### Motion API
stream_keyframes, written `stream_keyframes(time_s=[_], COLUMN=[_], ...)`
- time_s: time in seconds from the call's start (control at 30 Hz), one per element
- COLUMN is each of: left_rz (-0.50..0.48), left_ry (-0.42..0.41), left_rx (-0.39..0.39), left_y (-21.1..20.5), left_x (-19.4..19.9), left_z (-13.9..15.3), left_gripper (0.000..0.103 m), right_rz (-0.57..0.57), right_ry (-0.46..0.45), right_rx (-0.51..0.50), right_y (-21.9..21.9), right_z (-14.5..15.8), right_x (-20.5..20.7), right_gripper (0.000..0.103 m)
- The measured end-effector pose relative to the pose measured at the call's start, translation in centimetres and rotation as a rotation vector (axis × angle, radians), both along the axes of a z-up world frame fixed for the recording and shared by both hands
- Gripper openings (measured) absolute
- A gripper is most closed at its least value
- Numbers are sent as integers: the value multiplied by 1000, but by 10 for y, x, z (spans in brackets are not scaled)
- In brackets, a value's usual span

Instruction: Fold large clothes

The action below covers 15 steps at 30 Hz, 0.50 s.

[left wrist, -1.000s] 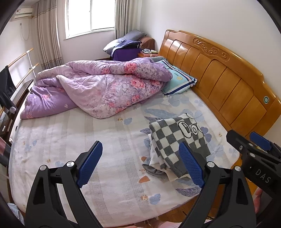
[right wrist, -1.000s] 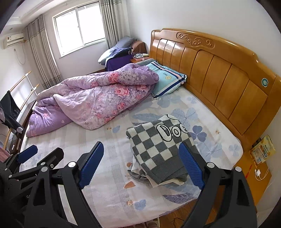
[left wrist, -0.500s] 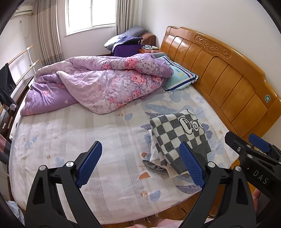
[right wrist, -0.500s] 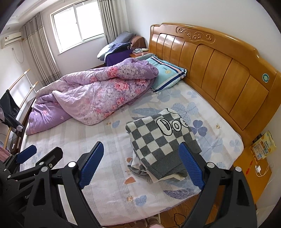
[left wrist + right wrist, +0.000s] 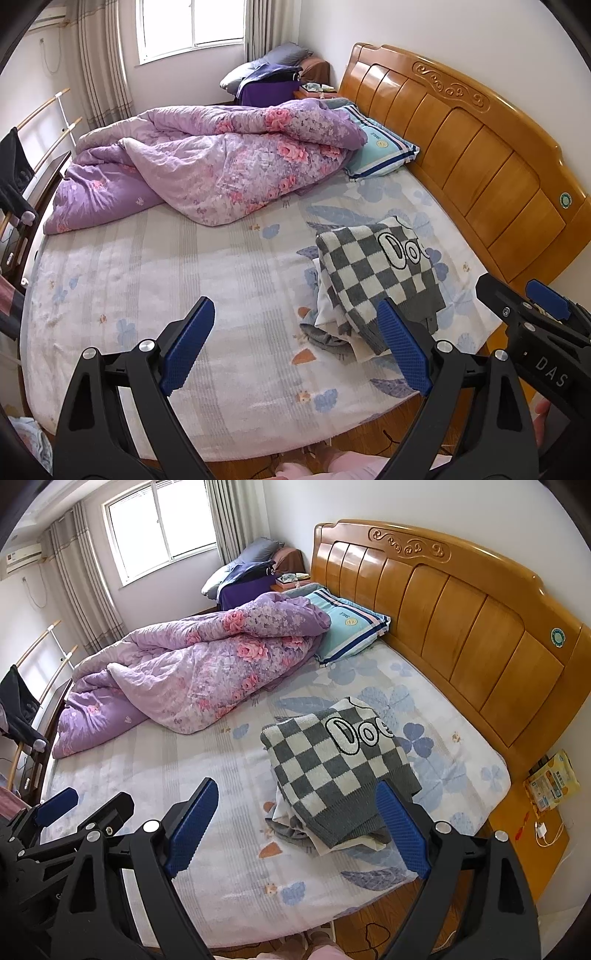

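Nearest the cameras, the left gripper [image 5: 295, 345] and the right gripper [image 5: 297, 825] both hang above the foot edge of the bed with their blue-padded jaws wide apart and nothing between them.

Just past them lies the grey-and-white checked knitted sweater [image 5: 340, 764], folded into a block and resting on top of a small pile of white and grey garments [image 5: 295, 821] whose edges stick out beneath it. The pile sits on the pale floral bedsheet [image 5: 147, 280], on the side of the bed toward the orange wooden headboard [image 5: 461, 616] and close to the mattress's near edge.

Beyond the sweater, away from the headboard's near end, a crumpled purple floral quilt [image 5: 207, 170] covers the far part of the bed, and a turquoise striped pillow [image 5: 351, 627] leans against the headboard beside it.

The likely risk: the stack is uneven, so pulling a lower garment out could drag the folded sweater open or tip the pile over the near edge. A pinch that goes too deep could catch several layers, or the sheet, at once.
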<state>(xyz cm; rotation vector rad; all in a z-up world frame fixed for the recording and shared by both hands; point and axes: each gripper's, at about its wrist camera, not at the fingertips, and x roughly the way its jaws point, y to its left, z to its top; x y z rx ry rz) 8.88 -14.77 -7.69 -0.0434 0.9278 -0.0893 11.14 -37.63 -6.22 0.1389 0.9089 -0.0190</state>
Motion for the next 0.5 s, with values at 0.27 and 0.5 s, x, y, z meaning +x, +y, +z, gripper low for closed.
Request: stream_keyframes(time_s=[0.27,0.5], left_rz=[-5,-4], left_ry=[19,25], left_rx=[1,2], left_y=[-1,-2], left_x=[-3,-5], left_z=[-5,-6], left_gripper=[90,90], right_rz=[2,9], right_ry=[25,35], right_rx=[2,-8], right_y=[-2,-2], right_z=[-3,-5], right_x=[1,-2], right_gripper=[84,84])
